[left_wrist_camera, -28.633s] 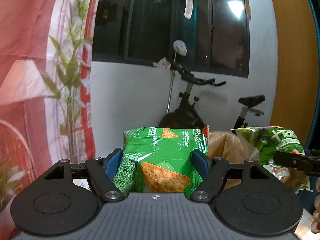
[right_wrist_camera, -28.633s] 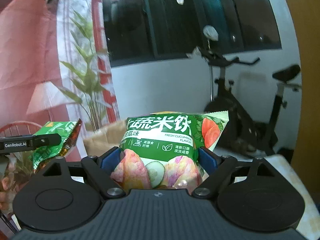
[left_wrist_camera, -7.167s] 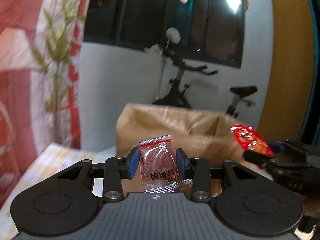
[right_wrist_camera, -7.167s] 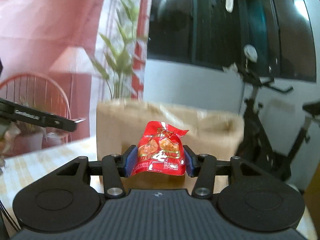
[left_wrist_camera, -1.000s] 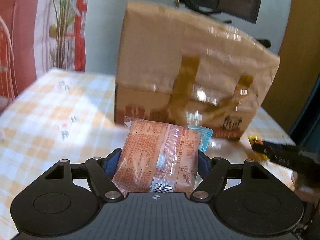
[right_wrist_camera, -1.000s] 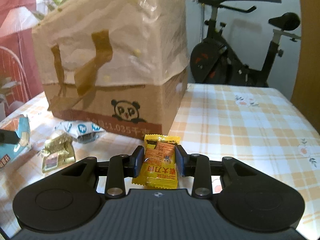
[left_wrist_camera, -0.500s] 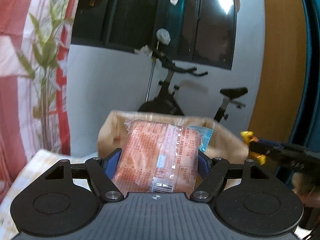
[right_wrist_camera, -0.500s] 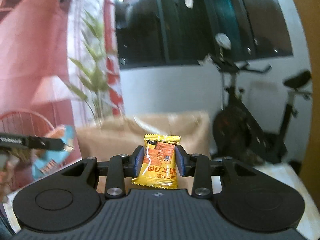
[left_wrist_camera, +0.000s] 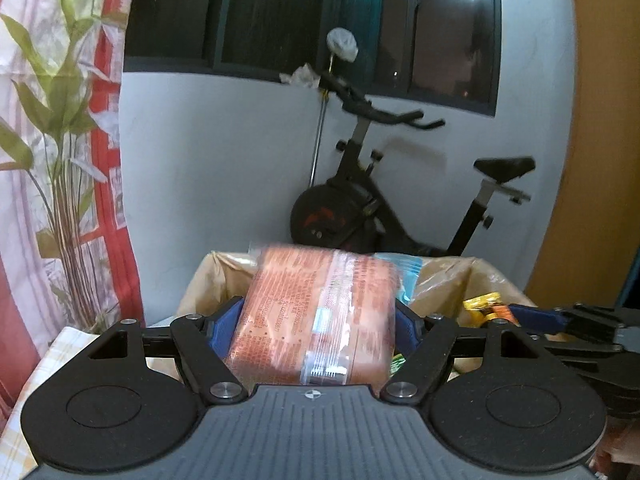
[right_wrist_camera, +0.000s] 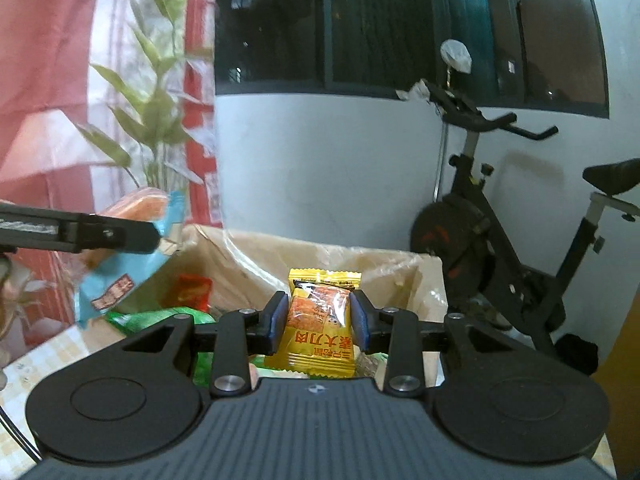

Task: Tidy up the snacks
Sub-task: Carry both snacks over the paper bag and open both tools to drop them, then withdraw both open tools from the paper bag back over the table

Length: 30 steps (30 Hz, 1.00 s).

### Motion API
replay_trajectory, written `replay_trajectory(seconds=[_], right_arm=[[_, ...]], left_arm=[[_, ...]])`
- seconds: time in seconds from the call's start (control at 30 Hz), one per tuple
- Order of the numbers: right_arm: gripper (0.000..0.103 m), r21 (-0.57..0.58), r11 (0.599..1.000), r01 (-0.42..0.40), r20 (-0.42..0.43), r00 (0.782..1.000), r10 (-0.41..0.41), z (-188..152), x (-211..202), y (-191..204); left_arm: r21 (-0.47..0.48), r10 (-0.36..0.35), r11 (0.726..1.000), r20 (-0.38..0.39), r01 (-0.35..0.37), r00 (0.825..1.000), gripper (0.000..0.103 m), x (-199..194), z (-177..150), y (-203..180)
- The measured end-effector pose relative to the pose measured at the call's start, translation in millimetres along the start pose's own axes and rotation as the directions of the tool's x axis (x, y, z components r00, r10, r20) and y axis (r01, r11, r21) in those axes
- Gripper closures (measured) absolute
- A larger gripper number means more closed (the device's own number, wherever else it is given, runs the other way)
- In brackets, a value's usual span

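My left gripper (left_wrist_camera: 320,322) is shut on an orange biscuit pack (left_wrist_camera: 316,316) with a blue end, held above the open brown paper bag (left_wrist_camera: 476,276). The pack also shows in the right wrist view (right_wrist_camera: 132,248), over the bag's left rim. My right gripper (right_wrist_camera: 318,318) is shut on a small yellow snack packet (right_wrist_camera: 320,328), held over the bag's opening (right_wrist_camera: 400,264). The right gripper and its yellow packet (left_wrist_camera: 486,306) appear at the right of the left wrist view. Green and red snack packs (right_wrist_camera: 188,300) lie inside the bag.
An exercise bike (left_wrist_camera: 384,208) stands behind the bag against a white wall. A red and white curtain with a leafy plant (left_wrist_camera: 56,160) is on the left. A checked tablecloth (right_wrist_camera: 36,364) covers the table under the bag.
Both grippers have come closer over the bag's mouth with their packs still held; the bag's inside and the snacks in it now show in the right wrist view.
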State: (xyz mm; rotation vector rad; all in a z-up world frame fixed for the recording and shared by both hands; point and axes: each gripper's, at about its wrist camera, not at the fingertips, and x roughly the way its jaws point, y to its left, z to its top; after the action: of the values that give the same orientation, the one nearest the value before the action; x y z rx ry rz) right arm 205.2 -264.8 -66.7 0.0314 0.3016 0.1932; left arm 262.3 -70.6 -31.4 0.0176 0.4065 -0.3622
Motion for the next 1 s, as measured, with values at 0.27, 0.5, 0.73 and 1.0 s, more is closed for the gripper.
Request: replay_trajectory(seconds=[0.27, 0.5, 0.73, 1.0], right_arm=[[0.052, 0.039, 0.999, 0.032, -0.019, 0.999, -0.031, -8.9, -9.8, -13.5], [0.04, 0.05, 0.999, 0.02, 0.016, 1.0, -0.021, -7.9, -35.3, -13.0], [0.04, 0.05, 0.999, -0.001, 0.042, 0.999, -0.001, -18.6, -70.5, -4.4], [0.04, 0.052, 0.999, -0.01, 0.077, 0.997, 0.006, -36.8, -107.1, 2.5]], left_arm=[[0.055, 0.001, 0.998, 0.003, -0.001, 1.0, 0.022, -11.5, -5.6, 2.2], [0.05, 0.0, 0.999, 0.037, -0.002, 0.999, 0.022, -46.9, -8.1, 4.8], [0.023, -0.013, 1.0, 0.079, 0.011, 0.997, 0.022, -101.6, -31.6, 12.6], [-0.023, 0.002, 1.0, 0.049, -0.001, 0.999, 0.023, -137.6, -79.1, 31.1]])
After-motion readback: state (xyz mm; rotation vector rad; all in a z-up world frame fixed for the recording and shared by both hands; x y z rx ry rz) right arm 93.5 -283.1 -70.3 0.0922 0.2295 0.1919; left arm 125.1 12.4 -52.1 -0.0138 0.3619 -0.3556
